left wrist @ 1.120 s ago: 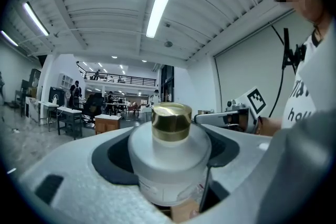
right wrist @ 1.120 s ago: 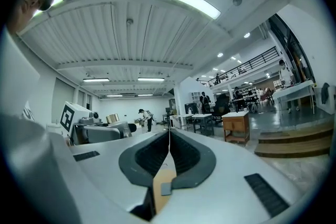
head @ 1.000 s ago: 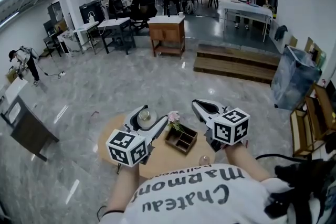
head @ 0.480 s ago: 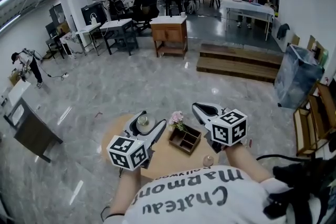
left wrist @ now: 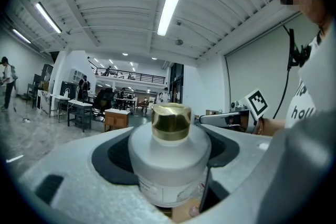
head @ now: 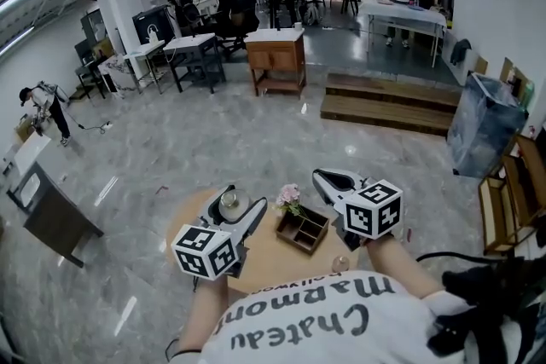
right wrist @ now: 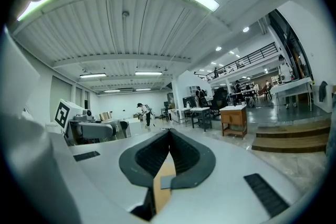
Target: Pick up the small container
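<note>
I stand in a big hall with a round wooden bench (head: 271, 258). My left hand-held gripper (head: 242, 199) is squeezed around the small container (left wrist: 169, 157), a white bottle with a gold cap, over the bench. My right hand-held gripper (right wrist: 169, 134) is closed and empty. I should lift slowly, straight up.

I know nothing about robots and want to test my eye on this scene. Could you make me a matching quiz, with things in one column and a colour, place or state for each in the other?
Things:
1. small container
2. left hand-held gripper
3. right hand-held gripper
4. wooden box

Descriptions:
A. shut, with nothing between its jaws
B. sits on the round table, divided into compartments
C. white body, gold cap
D. closed on the small container

Pairs: 1-C, 2-D, 3-A, 4-B.
</note>
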A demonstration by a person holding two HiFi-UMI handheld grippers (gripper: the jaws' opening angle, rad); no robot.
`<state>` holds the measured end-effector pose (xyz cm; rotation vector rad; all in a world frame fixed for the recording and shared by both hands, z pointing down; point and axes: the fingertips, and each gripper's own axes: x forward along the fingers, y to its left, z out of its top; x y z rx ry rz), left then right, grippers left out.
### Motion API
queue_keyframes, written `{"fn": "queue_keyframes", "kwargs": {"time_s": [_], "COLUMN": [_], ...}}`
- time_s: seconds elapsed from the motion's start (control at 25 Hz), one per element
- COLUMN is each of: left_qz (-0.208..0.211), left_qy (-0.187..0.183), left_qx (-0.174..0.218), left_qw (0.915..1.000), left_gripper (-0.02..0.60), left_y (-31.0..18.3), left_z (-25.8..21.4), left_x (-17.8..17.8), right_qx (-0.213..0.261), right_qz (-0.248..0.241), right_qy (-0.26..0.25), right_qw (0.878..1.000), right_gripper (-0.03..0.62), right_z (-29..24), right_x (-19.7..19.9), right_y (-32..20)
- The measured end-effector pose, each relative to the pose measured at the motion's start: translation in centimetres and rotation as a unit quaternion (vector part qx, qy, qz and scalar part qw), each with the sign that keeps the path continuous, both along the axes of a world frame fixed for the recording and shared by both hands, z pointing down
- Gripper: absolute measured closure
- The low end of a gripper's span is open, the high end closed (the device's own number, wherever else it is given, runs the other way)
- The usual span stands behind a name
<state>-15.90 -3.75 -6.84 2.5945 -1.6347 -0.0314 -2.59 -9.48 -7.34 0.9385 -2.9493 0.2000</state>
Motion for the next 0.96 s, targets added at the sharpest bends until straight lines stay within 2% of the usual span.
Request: {"fn": "queue_keyframes", "kwargs": {"time_s": [0.96], "left_qz": [0.009], "left_qy": [-0.007], "left_qx": [0.006], "left_qw": [0.9999], "left_gripper": [0.23], "left_y": [-2.2], "left_z": [0.0], "left_x": [0.9], "right_qx": [-0.013], "right_qz": [0.017], "right_qy": [0.018], "right_qw": [1.0], "right_gripper": [0.582], "right_z": [2.0], "right_x": [1.5], "right_y": [-2.1]}}
